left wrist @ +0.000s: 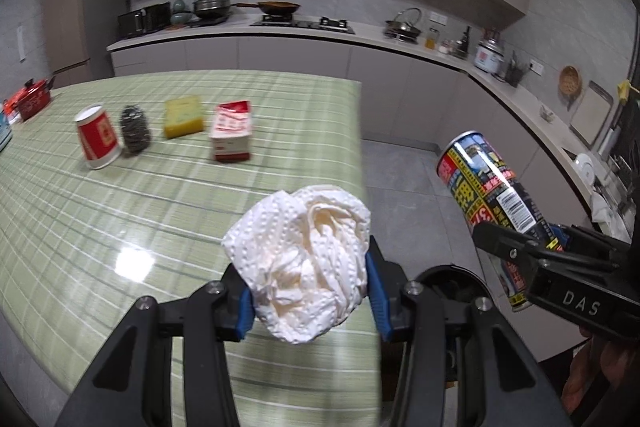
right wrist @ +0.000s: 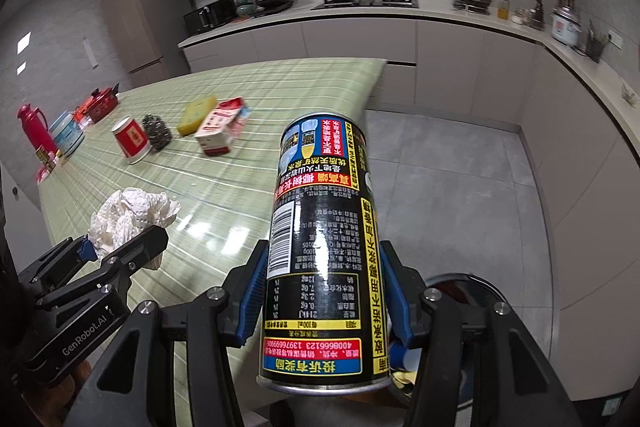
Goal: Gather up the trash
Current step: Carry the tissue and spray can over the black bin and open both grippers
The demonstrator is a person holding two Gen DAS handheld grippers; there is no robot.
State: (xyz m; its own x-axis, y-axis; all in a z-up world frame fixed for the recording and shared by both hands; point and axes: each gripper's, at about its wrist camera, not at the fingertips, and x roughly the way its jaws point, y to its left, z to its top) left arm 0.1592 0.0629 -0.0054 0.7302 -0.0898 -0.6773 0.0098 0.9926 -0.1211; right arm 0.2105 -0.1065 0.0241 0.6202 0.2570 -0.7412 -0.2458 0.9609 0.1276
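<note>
The can (right wrist: 324, 251) is pinched in the right gripper (right wrist: 320, 307) jaws, off the table (left wrist: 120, 207) edge over the floor, long axis along the fingers, far end tilted up and away. The tissue (left wrist: 304, 263) wad is pinched in the left gripper (left wrist: 308, 295) above the table corner. Both look mid-carry; next comes a drop into the dark bin (right wrist: 472, 287) just beyond the table, I'd judge.

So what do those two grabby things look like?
Both tools are black, with angular linked arms joined by round silver bolts and blue ribbed pads on the fingers. The left tool has "GenRobot.AI" printed in white on its side, and the right tool has "DAS" on its side. No cables or sleeves show.
</note>
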